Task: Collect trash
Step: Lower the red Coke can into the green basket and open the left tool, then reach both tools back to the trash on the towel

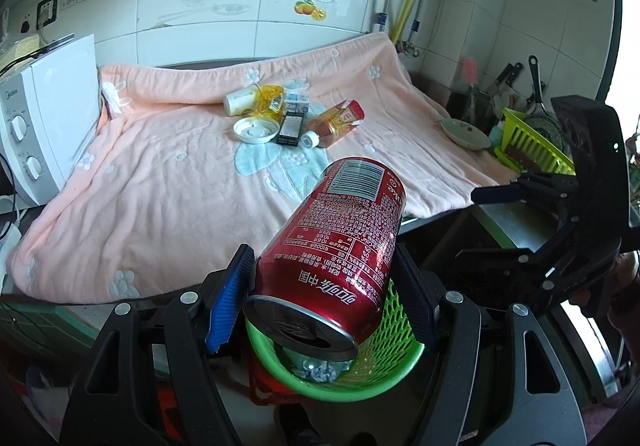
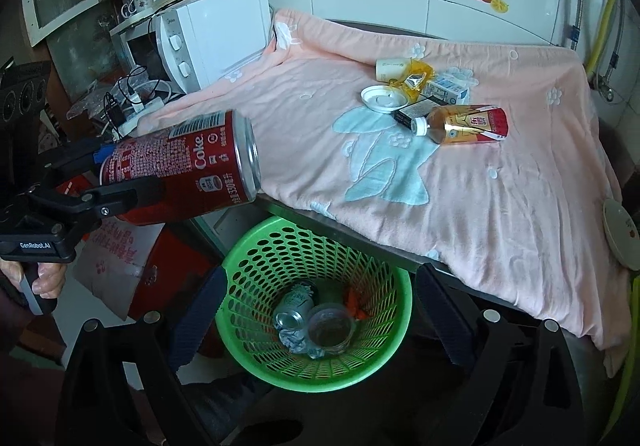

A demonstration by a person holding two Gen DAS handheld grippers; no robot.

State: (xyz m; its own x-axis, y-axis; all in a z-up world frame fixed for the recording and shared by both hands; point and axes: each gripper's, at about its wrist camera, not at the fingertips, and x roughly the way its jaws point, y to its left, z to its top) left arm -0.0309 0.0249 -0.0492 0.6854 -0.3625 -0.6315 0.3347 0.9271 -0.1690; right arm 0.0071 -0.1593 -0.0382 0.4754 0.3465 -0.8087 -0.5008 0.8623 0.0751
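Observation:
My left gripper [image 1: 324, 286] is shut on a red Coke can [image 1: 340, 246] and holds it tilted above the green mesh basket [image 1: 384, 350]. The can [image 2: 180, 173] and the left gripper [image 2: 120, 173] also show in the right wrist view, left of and above the basket [image 2: 320, 362], which holds a crushed can, a clear cup and scraps. My right gripper [image 2: 320, 306] is open and empty over the basket. More trash lies on the pink blanket [image 2: 480, 185]: a tea bottle [image 2: 468, 124], a white lid [image 2: 382, 98], a paper cup [image 2: 390, 69], a yellow wrapper and small boxes.
A white microwave [image 2: 208, 37] stands at the blanket's left end, with cables beside it. A shallow bowl [image 1: 464, 133] and a green dish rack [image 1: 532, 145] sit at the right end. The tiled wall is behind. The basket stands on the floor below the counter edge.

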